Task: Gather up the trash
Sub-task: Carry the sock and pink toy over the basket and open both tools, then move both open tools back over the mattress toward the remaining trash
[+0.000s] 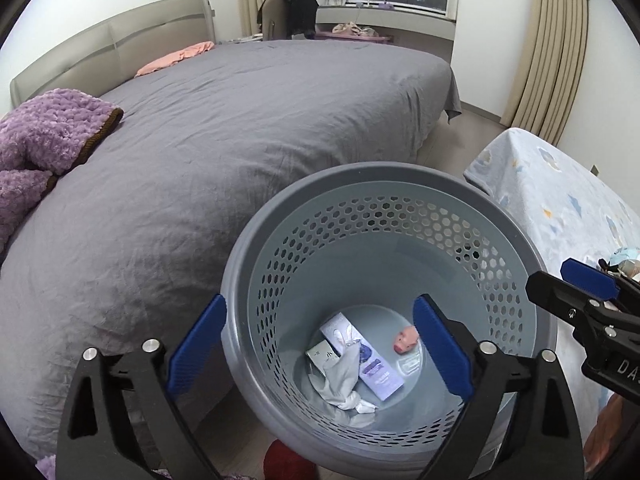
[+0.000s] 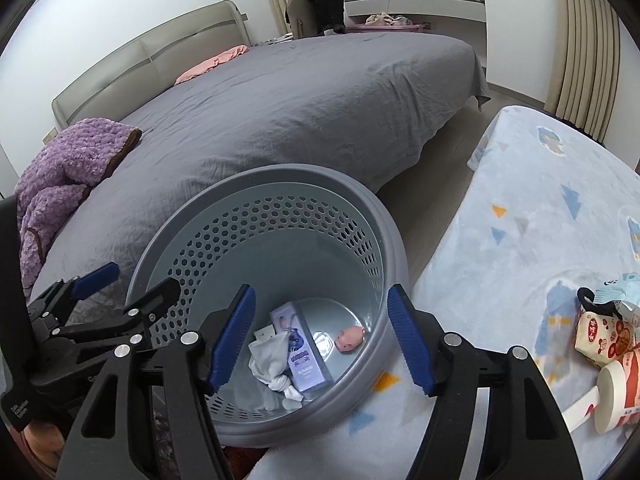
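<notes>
2 hand-held grippers hang above 1 grey perforated waste basket (image 1: 280, 216), which stands on the floor between 1 bed (image 1: 240, 128) with a grey cover and 1 bench (image 2: 540, 220) draped in a pale blue patterned cloth. The left hand-held gripper (image 1: 318, 350) has its blue-padded jaws spread very wide, 1 pad to each side of the basket's near rim, with nothing between them. The right hand-held gripper (image 2: 322, 338) stands about half open over the basket mouth, also empty.

The basket holds 4 visible items on its floor: 1 lilac carton (image 1: 362, 354) lying flat, 1 small white box (image 1: 320, 354) touching its left side, 1 crumpled white-grey wrapper (image 1: 346, 384) lying partly over both, and 1 small pink pig-shaped piece (image 1: 405, 340) apart to the right.

On the bench, near its right edge, lies a cluster of uncollected trash: 1 red-and-cream snack packet (image 2: 604, 338), 1 cream cylindrical container (image 2: 614, 396) on its side, and 1 pale blue wrapper (image 2: 620, 288) behind them.

On the bed rest 1 purple fleece blanket (image 1: 44, 140) and 1 pink cloth (image 1: 176, 60).
</notes>
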